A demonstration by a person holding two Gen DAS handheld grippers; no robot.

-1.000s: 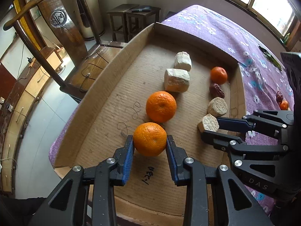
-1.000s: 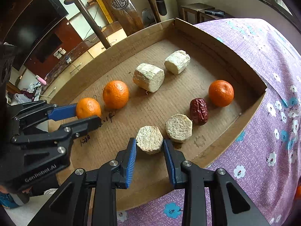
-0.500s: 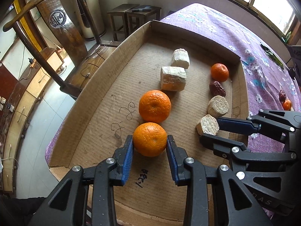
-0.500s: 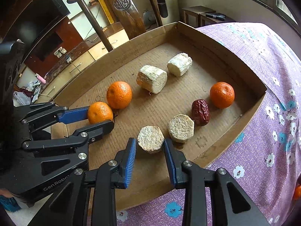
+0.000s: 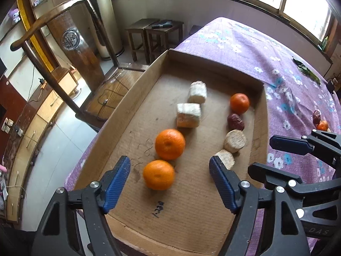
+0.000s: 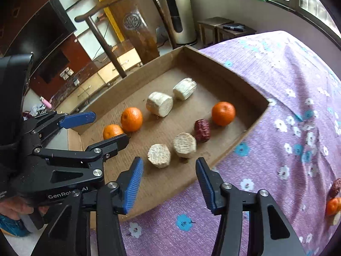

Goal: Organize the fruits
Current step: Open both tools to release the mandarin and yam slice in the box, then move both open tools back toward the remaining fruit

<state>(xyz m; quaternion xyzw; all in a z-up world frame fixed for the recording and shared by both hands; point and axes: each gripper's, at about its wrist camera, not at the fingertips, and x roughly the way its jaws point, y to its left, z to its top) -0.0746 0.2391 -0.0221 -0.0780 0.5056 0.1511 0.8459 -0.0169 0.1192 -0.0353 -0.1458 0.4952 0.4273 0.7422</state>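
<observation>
A shallow cardboard tray (image 5: pixel 136 98) (image 6: pixel 234 147) lies on a purple flowered cloth. In it are two rows. One row has two oranges (image 5: pixel 158 174) (image 5: pixel 169 144) and two pale cut chunks (image 5: pixel 188 115). The other row has two round pale chunks (image 6: pixel 159 155) (image 6: pixel 184 144), a dark red date (image 6: pixel 202 130) and a small orange (image 6: pixel 223 113). My left gripper (image 5: pixel 169 183) is open, raised, with the nearest orange lying between and below its fingers. My right gripper (image 6: pixel 169 183) is open and empty, just behind the nearest round chunk.
A loose date (image 5: pixel 317 116) and small orange (image 5: pixel 322 125) lie on the cloth right of the tray, also at the right edge of the right wrist view (image 6: pixel 332 205). A wooden chair (image 5: pixel 70 49) and stools (image 5: pixel 153 34) stand beyond the tray's far-left side.
Both grippers have opened and drawn back and up. The left one let go of the nearest orange; the right one let go of the nearest round chunk. Both pieces now rest in the tray.
</observation>
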